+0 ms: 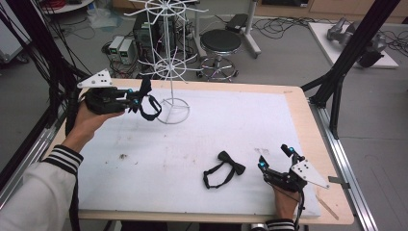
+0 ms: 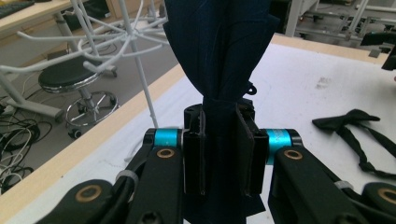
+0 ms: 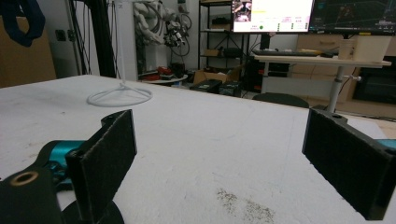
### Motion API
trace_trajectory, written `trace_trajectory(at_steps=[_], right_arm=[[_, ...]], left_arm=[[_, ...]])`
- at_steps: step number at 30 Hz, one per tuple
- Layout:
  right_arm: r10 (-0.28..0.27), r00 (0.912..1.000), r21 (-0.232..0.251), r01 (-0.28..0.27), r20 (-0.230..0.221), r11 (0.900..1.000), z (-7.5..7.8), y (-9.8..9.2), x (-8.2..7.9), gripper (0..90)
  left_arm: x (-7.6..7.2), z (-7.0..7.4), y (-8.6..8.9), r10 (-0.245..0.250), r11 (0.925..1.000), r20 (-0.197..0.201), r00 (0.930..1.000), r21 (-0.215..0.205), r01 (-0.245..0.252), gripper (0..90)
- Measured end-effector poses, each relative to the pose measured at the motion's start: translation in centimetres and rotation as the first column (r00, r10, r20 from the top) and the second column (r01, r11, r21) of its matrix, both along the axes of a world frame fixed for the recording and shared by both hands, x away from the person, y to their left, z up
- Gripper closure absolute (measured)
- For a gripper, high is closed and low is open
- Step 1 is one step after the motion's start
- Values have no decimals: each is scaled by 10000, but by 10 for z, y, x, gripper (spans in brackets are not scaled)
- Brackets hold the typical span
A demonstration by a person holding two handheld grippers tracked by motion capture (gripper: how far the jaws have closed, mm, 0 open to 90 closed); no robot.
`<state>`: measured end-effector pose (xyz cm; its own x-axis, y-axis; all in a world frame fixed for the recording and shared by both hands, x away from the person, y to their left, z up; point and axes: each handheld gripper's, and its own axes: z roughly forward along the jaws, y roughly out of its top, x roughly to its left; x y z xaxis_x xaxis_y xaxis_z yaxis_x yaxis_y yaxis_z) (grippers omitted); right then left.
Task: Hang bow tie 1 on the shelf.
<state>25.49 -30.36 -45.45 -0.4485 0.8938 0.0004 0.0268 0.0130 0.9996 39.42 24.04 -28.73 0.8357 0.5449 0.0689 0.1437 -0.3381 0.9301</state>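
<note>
High view: left gripper (image 1: 136, 99) clamps bow tie (image 1: 146, 103); right gripper (image 1: 275, 158) agape.

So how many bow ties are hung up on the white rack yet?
None yet: the white rack has bare hooks. The left hand-held gripper is shut on one bow tie, lifted beside the rack. A second bow tie lies on the table, near the open right hand-held gripper, and looks left to do.
</note>
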Motion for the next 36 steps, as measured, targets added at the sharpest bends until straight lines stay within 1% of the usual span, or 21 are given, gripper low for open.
trace_trajectory(at_steps=[5, 10, 11, 13, 17, 24, 34, 36], right_arm=[[-5, 10000, -16, 5, -2, 10000, 0, 0, 0, 93], [-2, 10000, -9, 2, -7, 10000, 0, 0, 0, 93], [0, 10000, -12, 0, -6, 10000, 0, 0, 0, 93], [1, 10000, -6, -1, -8, 10000, 0, 0, 0, 93], [-5, 10000, 8, 5, 2, 10000, 0, 0, 0, 93], [0, 10000, 12, 0, 2, 10000, 0, 0, 0, 93], [-8, 10000, 10, 8, 18, 10000, 0, 0, 0, 93], [0, 10000, 12, 0, 31, 10000, 0, 0, 0, 93]], left_arm=[[1, 7, -6, -23, 9997, 149, 9999, -226, 26, 749], [4, 13, -13, -67, 9996, 261, 9996, -254, 73, 749], [4, 15, -15, -50, 9995, 276, 9996, -301, 58, 749], [5, 17, -17, 13, 9997, 333, 9994, -248, -4, 749], [8, 21, -21, 178, 9992, 427, 9989, -359, -162, 749], [13, 23, -25, 438, 9979, 533, 9976, -490, -412, 749], [22, 22, -29, 834, 9938, 541, 9951, -776, -790, 749], [23, 21, -31, 893, 9918, 552, 9945, -967, -837, 749]])
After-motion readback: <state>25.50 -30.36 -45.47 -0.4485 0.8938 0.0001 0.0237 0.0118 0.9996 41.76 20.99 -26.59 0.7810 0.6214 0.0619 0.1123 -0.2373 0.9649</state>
